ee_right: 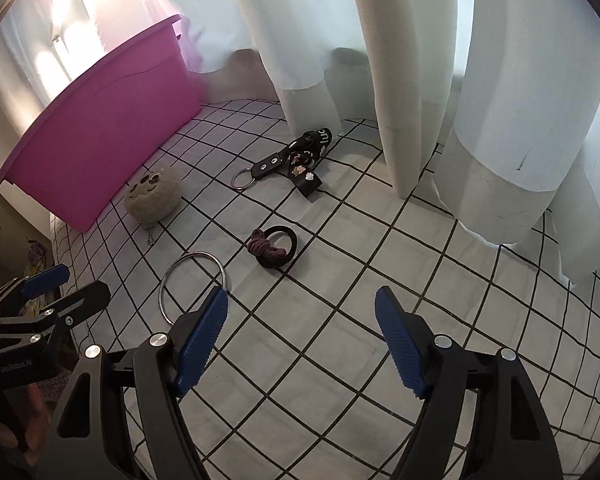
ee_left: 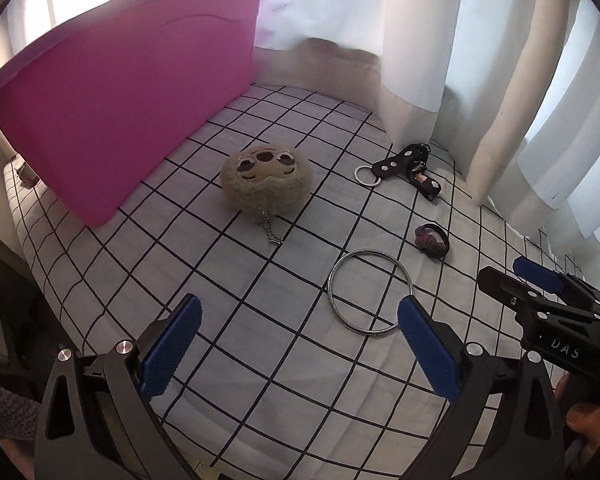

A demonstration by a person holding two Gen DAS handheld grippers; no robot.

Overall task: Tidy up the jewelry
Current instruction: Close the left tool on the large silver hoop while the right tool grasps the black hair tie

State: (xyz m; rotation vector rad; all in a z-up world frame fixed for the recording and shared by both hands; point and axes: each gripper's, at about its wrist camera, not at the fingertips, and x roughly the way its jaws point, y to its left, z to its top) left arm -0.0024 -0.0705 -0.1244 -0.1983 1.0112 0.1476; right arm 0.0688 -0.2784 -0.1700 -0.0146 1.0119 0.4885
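One thin silvery bangle [ee_left: 370, 293], flat, apparently plain metal.

Pink bin [ee_left: 112, 112]; white bed sheet [ee_left: 260, 340] with a black grid pattern; tan plush sloth face [ee_left: 266, 180] with brown eye patches; silver bangle [ee_left: 370, 292]; black strap keychain [ee_right: 296, 156] with silver ring; black hair tie [ee_right: 278, 246] with mauve knot; white curtain [ee_right: 380, 60]; blue ribbed fingers [ee_right: 202, 342] on black frames.

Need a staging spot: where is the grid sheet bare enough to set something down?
Bare: the near sheet under the right gripper, toward the curtain. Also between the pink bin and metal bangle. Crowded: hair ties and black strap keychain.
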